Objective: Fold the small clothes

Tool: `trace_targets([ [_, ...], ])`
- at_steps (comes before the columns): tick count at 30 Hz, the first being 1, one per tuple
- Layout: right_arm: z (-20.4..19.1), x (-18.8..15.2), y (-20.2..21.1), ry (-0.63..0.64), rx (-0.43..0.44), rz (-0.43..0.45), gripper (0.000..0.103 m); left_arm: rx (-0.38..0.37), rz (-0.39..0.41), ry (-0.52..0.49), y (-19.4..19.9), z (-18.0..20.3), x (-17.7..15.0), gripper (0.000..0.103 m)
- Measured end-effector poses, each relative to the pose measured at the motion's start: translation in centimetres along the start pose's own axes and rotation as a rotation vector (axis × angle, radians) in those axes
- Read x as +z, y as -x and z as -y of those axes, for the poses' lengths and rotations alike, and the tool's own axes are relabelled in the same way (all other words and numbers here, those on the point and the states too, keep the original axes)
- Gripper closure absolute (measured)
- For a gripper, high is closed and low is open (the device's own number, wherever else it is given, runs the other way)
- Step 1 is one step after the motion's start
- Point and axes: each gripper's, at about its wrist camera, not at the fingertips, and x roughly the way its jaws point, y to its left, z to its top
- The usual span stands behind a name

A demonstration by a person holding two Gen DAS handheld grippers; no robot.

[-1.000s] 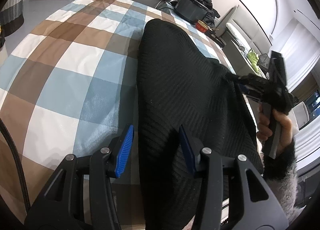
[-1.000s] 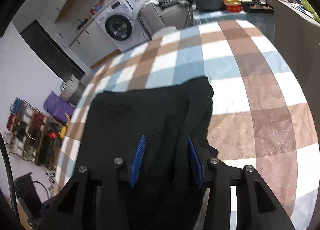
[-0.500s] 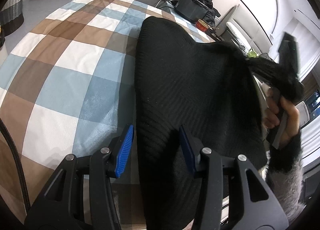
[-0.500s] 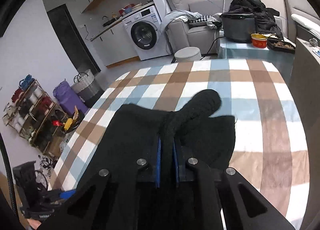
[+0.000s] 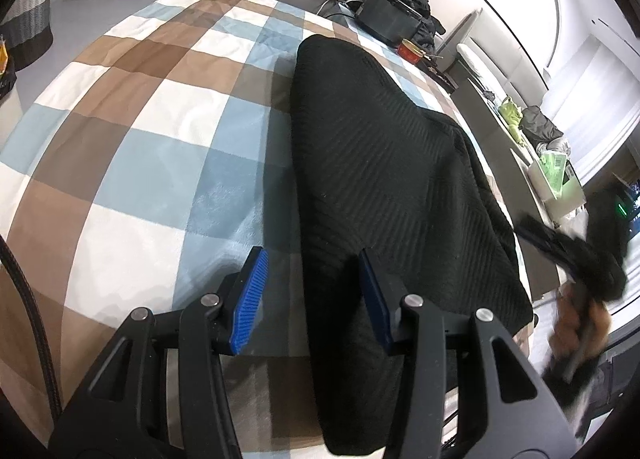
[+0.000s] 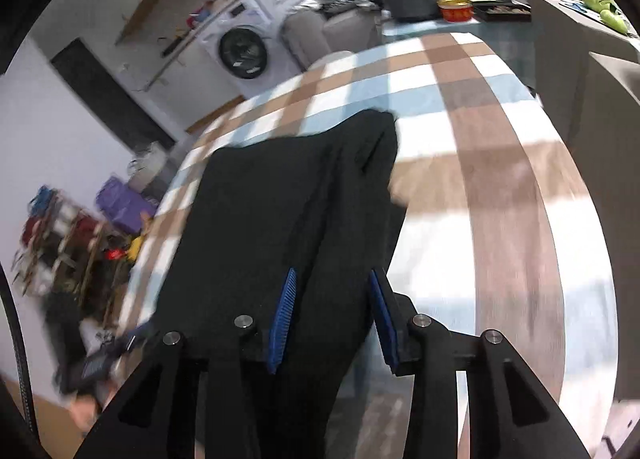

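While both jaws gape, black knit garment (image 5: 384,179) on checked blanket (image 5: 132,131), red tub (image 6: 455,9) contents unclear.

A checked blanket (image 5: 132,147) carries a black, probably knitted garment (image 5: 384,163).

One black knitted garment (image 5: 384,187), one checked blanket (image 5: 132,131), two grippers, left (image 5: 312,299) and right (image 6: 332,315), one washing machine (image 6: 244,49) and one red tin (image 6: 456,9) are being counted.
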Motion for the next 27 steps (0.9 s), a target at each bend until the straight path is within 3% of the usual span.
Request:
trace_targets([
  [5,-2.7,-5.4,3.3,0.081,0.143,-0.028,0.062,-0.002,-0.017,-0.022,0.8,-0.1,-1.1,0.058],
  [9,-3.7,-7.2,2.2,0.138,0.069,-0.084,0.062,-0.003,-0.024,-0.028,1.6,-0.2,-2.3,0.056],
  [14,-3.1,-7.2,0.7,0.086,0.12,-0.109,0.062,-0.021,-0.028,-0.011,2.4,-1.1,-3.5,0.054],
  [16,-3.6,-7.1,0.5,0.084,0.128,-0.099,0.077,-0.026,-0.026,-0.004,2.8,-1.4,-3.8,0.054],
  [17,-3.7,-7.0,0.4,0.084,0.131,-0.084,0.091,-0.027,-0.023,0.0,3.0,-1.6,-3.9,0.053],
  [18,-4.1,-6.8,0.4,0.086,0.123,-0.075,0.096,-0.032,-0.02,0.002,3.2,-1.6,-4.1,0.053],
  [27,-6.0,-4.6,4.7,-0.005,0.257,0.101,0.097,-0.05,-0.015,-0.045,4.9,-1.1,-6.4,0.052],
])
